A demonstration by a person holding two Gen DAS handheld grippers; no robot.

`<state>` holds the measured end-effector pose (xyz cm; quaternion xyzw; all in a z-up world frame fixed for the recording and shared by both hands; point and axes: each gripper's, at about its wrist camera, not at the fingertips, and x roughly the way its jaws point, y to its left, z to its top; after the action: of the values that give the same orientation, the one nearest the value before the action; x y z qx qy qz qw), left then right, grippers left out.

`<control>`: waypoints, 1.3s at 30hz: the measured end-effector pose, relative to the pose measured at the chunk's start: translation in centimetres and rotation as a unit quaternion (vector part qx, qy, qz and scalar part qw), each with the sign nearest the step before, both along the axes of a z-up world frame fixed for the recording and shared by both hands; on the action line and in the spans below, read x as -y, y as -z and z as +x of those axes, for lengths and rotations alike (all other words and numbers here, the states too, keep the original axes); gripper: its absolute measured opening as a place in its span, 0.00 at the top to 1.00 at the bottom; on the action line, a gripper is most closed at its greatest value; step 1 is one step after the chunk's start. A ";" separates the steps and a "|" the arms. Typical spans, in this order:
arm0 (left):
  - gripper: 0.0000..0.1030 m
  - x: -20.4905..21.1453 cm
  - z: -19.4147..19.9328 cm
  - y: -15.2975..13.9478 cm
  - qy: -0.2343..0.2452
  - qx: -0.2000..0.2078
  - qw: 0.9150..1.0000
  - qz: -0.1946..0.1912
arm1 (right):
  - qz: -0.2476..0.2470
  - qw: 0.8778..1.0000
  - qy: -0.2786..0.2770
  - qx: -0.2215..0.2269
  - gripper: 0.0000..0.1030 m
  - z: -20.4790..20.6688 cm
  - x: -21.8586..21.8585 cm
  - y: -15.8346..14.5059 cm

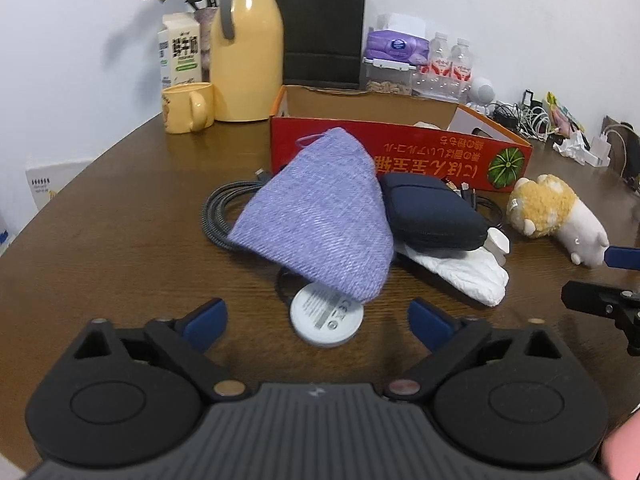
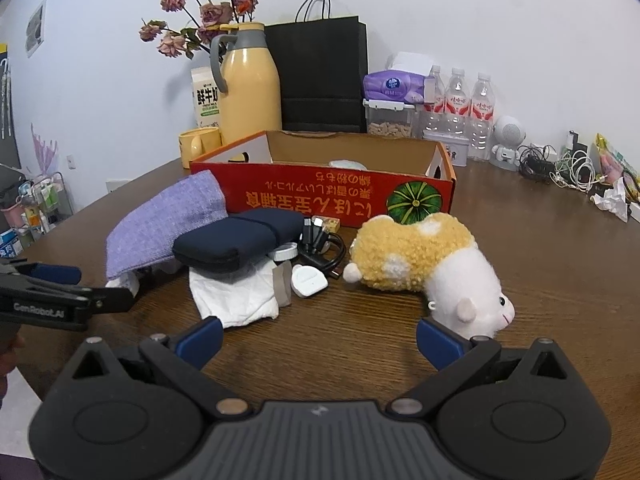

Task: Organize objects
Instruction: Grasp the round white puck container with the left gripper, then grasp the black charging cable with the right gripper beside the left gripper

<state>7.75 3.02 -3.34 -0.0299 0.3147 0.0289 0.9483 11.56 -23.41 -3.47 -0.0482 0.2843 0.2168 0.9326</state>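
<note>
Task barely begun: the red box (image 2: 320, 196), frame centre, holds almost nothing. The purple cloth (image 1: 320, 216), navy pouch (image 1: 432, 216) and plush toy (image 2: 424, 264) remain on the table. Left gripper (image 1: 318, 320) and right gripper (image 2: 318, 340) both gape wide, holding nothing.

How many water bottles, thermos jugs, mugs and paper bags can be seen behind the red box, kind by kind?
Water bottles: 3
Thermos jugs: 1
Mugs: 1
Paper bags: 1
Total: 6

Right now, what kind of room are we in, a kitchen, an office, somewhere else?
Most likely a lived-in home dining or living room. A wooden table against a plain wall holds a yellow thermos with matching mug, a vase of dried roses, and a tangle of chargers.
</note>
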 end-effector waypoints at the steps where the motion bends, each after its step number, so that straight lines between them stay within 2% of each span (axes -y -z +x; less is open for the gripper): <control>1: 0.12 0.1 0.2 0.1 0.001 -0.001 1.000 0.002 | -0.001 1.000 0.000 -0.001 0.00 0.1 -0.1 0.1; 6: 0.42 0.3 0.7 0.8 -0.002 -0.002 1.000 0.008 | -0.003 1.000 0.000 -0.005 0.00 0.3 -0.2 0.4; 7: 0.58 0.3 0.6 0.8 -0.002 0.000 1.000 0.009 | -0.004 1.000 0.001 -0.006 0.00 0.3 -0.3 0.4; 8: 0.61 0.2 0.5 0.7 0.001 0.003 1.000 0.005 | -0.004 1.000 0.001 -0.008 0.00 0.4 -0.3 0.4; 29: 0.61 0.3 -3.2 0.0 0.046 0.019 0.999 -0.010 | -0.014 0.999 -0.021 -0.020 0.00 0.1 -2.0 1.2; 35: 0.61 0.8 -3.8 0.4 0.085 0.008 0.996 -0.012 | -0.003 0.999 -0.040 -0.014 0.00 0.0 -2.7 1.0; 37: 0.61 1.0 -3.9 0.6 0.101 0.003 0.995 -0.011 | 0.009 0.998 -0.061 -0.019 0.05 0.3 -3.2 0.9; 39: 0.61 1.2 -4.0 0.7 0.116 0.001 0.993 -0.006 | 0.029 0.995 -0.094 -0.029 0.23 0.6 -4.0 0.8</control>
<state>3.74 1.86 -4.06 0.0013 0.3154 -0.0826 0.9454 12.20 -19.40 -4.25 -0.0416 0.2987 0.3128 0.9007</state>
